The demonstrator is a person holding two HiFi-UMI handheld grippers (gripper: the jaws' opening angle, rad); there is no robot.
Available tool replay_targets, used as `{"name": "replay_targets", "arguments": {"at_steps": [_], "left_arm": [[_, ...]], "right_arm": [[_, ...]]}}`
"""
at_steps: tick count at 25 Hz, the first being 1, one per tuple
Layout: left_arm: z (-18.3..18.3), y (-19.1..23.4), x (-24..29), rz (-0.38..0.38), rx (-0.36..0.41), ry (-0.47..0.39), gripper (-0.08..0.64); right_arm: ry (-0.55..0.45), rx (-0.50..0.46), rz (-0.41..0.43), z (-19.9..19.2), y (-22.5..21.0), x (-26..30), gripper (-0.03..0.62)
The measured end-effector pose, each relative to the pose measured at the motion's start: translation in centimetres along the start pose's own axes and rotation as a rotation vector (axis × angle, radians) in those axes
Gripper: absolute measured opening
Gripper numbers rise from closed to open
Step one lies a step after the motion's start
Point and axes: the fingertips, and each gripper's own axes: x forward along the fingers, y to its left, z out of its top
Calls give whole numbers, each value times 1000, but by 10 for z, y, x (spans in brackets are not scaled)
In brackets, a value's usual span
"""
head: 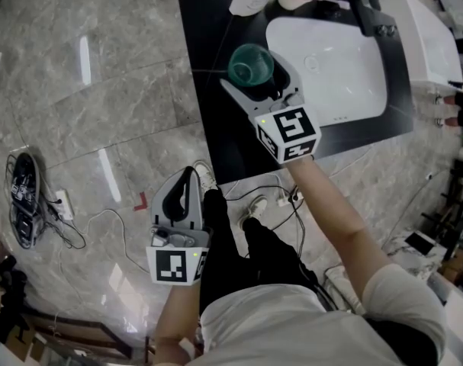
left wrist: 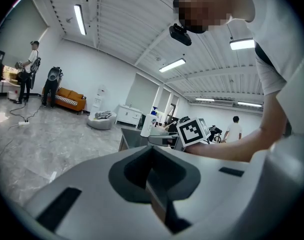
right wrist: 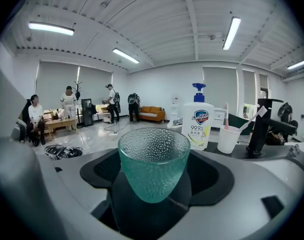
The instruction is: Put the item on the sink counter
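A teal dimpled glass cup (right wrist: 154, 161) stands upright between the jaws of my right gripper (right wrist: 157, 194), which is shut on it. In the head view the cup (head: 251, 64) hangs over the black sink counter (head: 216, 113), just left of the white basin (head: 330, 67), held by the right gripper (head: 255, 78). My left gripper (head: 187, 193) is low over the floor beside the person's legs, shut with nothing in it. In the left gripper view its jaws (left wrist: 154, 184) meet with no gap.
A white soap pump bottle (right wrist: 197, 118) and a white cup with a toothbrush (right wrist: 228, 138) stand at the counter's far end, next to a black tap (right wrist: 262, 124). Cables and a power strip (head: 262, 200) lie on the marble floor. People stand far off.
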Motion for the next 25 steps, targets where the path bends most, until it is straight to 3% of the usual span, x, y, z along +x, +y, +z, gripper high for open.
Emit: {"name": "replay_targets", "arguments": {"at_steps": [9,21,25], "left_arm": [[16,-28,-10,6,19,-48,2],[56,-81,-59,40,89,-148,2],[64,-96,-79,56,96,-176,2]], "right_arm": [[-17,-9,5,17,1,-33,414],[-13,-12,13,39,18,-99,413],[-57,-15,29,52,29,-127,413]]}}
